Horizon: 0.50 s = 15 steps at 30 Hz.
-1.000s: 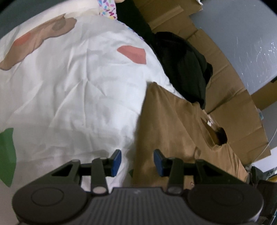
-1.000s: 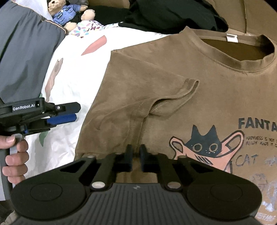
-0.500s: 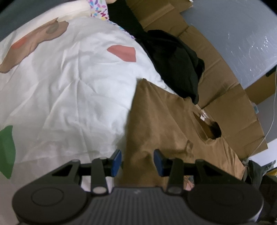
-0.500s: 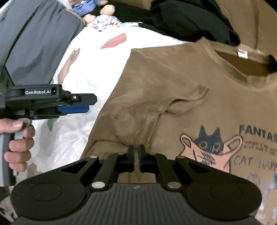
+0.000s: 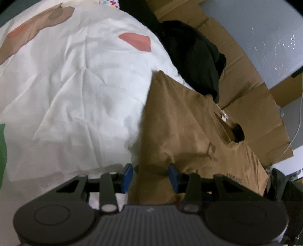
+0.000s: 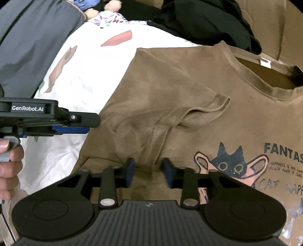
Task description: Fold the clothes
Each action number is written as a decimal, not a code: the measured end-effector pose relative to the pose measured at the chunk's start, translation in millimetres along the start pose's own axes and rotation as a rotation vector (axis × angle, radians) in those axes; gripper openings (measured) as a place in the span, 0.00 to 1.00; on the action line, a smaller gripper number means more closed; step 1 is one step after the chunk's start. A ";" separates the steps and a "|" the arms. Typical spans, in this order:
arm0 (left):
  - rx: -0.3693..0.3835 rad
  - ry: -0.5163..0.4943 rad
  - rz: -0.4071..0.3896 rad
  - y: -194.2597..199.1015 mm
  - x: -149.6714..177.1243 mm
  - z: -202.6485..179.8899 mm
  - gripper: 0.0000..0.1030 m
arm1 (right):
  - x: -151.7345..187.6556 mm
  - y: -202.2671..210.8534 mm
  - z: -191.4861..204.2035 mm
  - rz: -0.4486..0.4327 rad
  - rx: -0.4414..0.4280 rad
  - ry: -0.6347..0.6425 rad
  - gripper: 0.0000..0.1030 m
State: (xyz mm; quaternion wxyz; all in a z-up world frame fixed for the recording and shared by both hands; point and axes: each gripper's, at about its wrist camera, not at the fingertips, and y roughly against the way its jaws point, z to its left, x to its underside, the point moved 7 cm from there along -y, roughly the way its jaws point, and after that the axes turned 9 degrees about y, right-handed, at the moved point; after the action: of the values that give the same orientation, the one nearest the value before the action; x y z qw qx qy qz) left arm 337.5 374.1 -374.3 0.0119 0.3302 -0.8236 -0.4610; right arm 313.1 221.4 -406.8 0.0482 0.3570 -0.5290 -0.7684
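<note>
Closest to me, the right gripper (image 6: 148, 171) hangs over the front of a brown T-shirt (image 6: 189, 98), its jaws opening with a gap between the blue pads; the cloth lies under them and nothing is pinched. Just past it, the shirt's sleeve (image 6: 197, 115) is folded in over the chest, next to a cat print (image 6: 231, 164) and dark lettering. Off to that gripper's left, the left gripper (image 5: 149, 177) is held by a hand (image 6: 9, 170) around its handle; its jaws stand partly open over the shirt's side edge, and I cannot tell whether the pads touch the fabric. The shirt lies spread face up, partly on a white bedsheet (image 5: 75, 90) with coloured patches and partly on flattened cardboard (image 5: 251, 98), its collar (image 6: 263, 79) toward the far side. Beyond the collar sits a heap of black clothing (image 5: 197, 56), and farther back a teddy bear (image 6: 98, 7) rests beside a patterned cloth.
</note>
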 end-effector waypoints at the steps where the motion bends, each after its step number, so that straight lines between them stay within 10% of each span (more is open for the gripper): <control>1: -0.011 -0.008 -0.005 0.6 0.0 0.6 0.40 | -0.5 1.8 -1.8 -0.002 -0.002 -0.003 0.13; 15: -0.025 -0.056 0.068 9.9 13.3 -5.8 0.39 | 10.6 37.1 2.5 0.008 -0.064 -0.066 0.01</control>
State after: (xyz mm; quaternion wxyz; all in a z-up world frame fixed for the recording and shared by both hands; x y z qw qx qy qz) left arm 323.8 365.9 -367.2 0.0088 0.2888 -0.8285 -0.4797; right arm 292.5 202.4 -380.1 0.0450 0.3275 -0.5068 -0.7962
